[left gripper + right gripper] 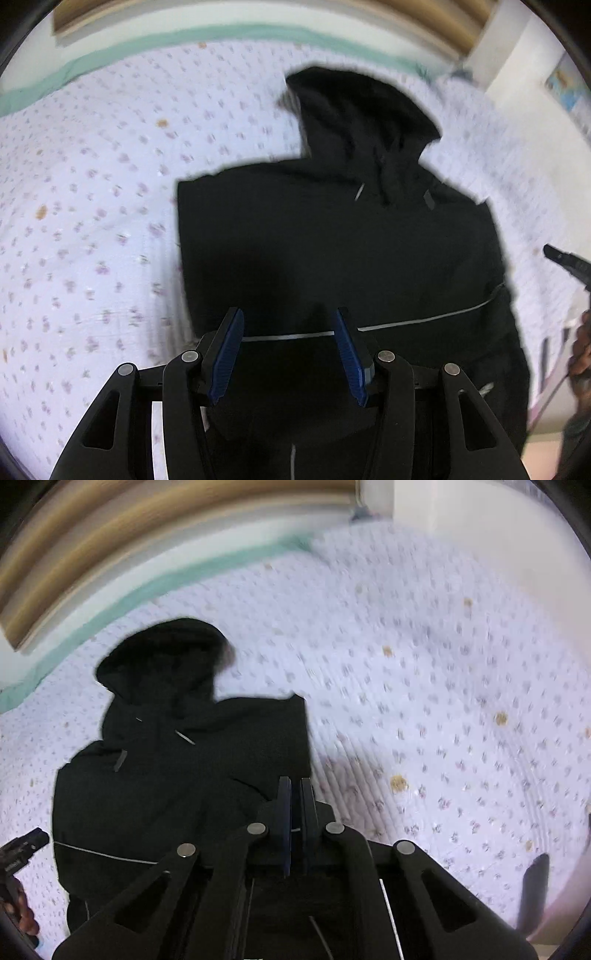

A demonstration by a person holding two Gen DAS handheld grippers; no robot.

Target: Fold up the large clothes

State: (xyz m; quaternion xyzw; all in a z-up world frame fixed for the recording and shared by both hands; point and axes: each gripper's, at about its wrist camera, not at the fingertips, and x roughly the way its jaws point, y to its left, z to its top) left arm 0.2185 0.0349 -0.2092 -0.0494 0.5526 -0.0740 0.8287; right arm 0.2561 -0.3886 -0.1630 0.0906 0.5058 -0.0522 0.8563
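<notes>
A black hooded jacket (332, 240) lies flat on a bed, hood pointing to the far side, sides folded in. It also shows in the right wrist view (166, 775). My left gripper (290, 325) is open with blue pads, hovering over the jacket's lower part near a thin silver stripe (424, 319). My right gripper (295, 790) has its jaws close together at the jacket's right edge; whether cloth is pinched between them is hidden. The right gripper's tip shows at the right edge of the left wrist view (565, 258).
The bed has a white quilt with small purple flowers (92, 221) and a green border (147, 40) at the far side. A wooden headboard (110, 528) and a white wall stand beyond. The left gripper and a hand show at the left edge of the right wrist view (22, 849).
</notes>
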